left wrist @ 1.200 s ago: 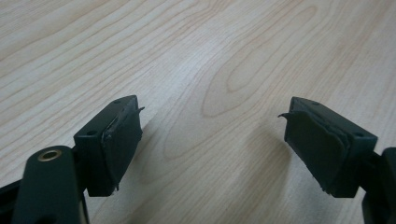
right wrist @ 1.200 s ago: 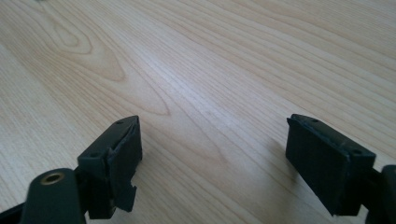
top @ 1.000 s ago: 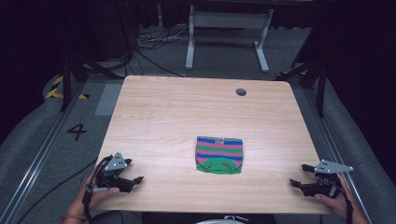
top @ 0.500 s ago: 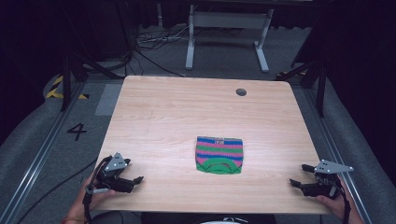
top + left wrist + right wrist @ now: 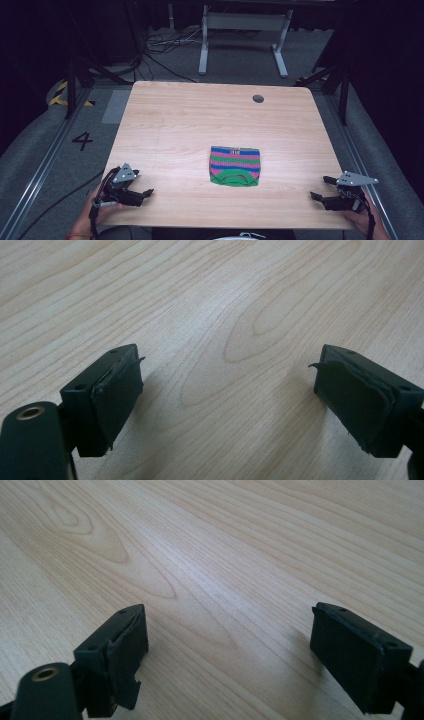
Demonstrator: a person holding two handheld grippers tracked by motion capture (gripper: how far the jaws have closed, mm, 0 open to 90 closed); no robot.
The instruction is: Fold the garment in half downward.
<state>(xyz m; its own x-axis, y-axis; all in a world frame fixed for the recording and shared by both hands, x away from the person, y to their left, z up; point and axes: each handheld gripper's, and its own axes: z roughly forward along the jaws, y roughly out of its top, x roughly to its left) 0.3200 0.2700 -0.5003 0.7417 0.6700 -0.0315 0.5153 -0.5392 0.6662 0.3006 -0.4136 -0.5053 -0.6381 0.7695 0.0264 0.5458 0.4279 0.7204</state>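
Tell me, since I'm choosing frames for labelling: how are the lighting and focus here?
High view: table evenly lit, surroundings dark, striped cloth slightly soft. Left gripper view: sharp grain, soft shadows under the jaws. Right gripper view: pale sheen on the wood.

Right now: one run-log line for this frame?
left tongs: open, jaws just widening, empty, near-left table corner | right tongs: open, empty, near-right edge | striped folded cloth: flat mid-table, untouched

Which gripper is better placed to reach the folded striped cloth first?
Probably the right gripper: the striped cloth lies right of the table's middle, somewhat nearer it than the left gripper. Both are open and empty.
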